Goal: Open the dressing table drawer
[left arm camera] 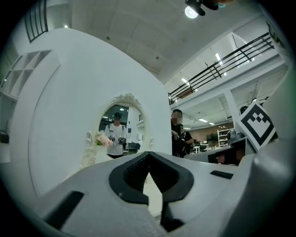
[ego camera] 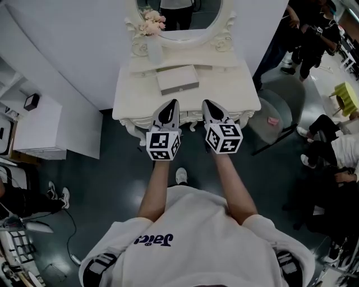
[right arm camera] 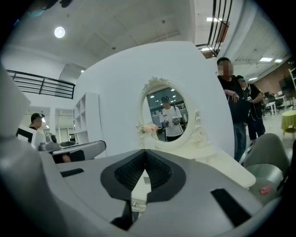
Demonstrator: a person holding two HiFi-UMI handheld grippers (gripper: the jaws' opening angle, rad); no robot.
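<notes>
Left tongs and right tongs are both pressed together with nothing in them, side by side, tips over the front edge of the white dressing bench. The drawer is in the bench front, between and below the tips, not pulled out. On the bench are a flat grey box and a flower vase, with an oval mirror behind.
</notes>
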